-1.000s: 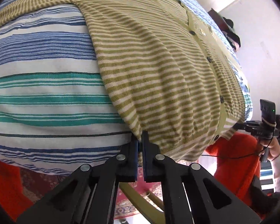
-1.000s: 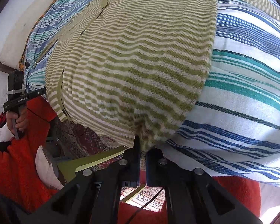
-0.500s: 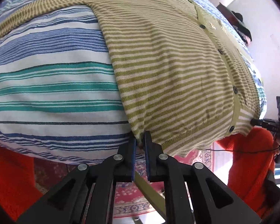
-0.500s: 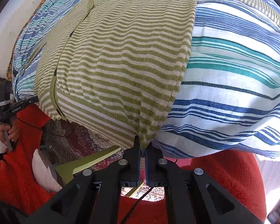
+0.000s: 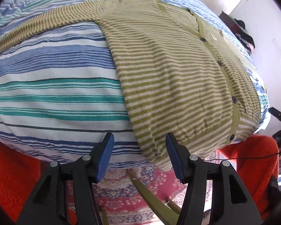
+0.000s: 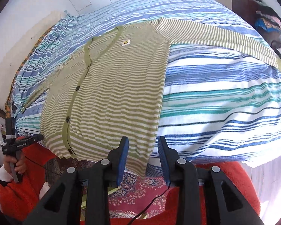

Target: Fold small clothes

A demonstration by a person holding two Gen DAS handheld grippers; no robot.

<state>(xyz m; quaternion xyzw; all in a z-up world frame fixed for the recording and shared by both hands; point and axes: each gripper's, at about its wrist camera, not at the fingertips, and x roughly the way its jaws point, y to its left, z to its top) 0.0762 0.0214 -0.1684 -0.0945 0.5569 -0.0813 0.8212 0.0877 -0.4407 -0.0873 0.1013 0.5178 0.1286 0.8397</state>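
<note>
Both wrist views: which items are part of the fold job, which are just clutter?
Job:
striped cardigan
left gripper, open
right gripper, open
striped bedspread under it

Lying about:
patterned rug
clothes pile on dark furniture

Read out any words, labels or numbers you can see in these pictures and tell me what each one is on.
"GenRobot.AI": white print on the black left gripper, seen in the right wrist view; small, so the reading is likely but not certain.
Patch on the chest of the cardigan: a round yellow emblem only, no readable letters.
Nothing else carries text.
</note>
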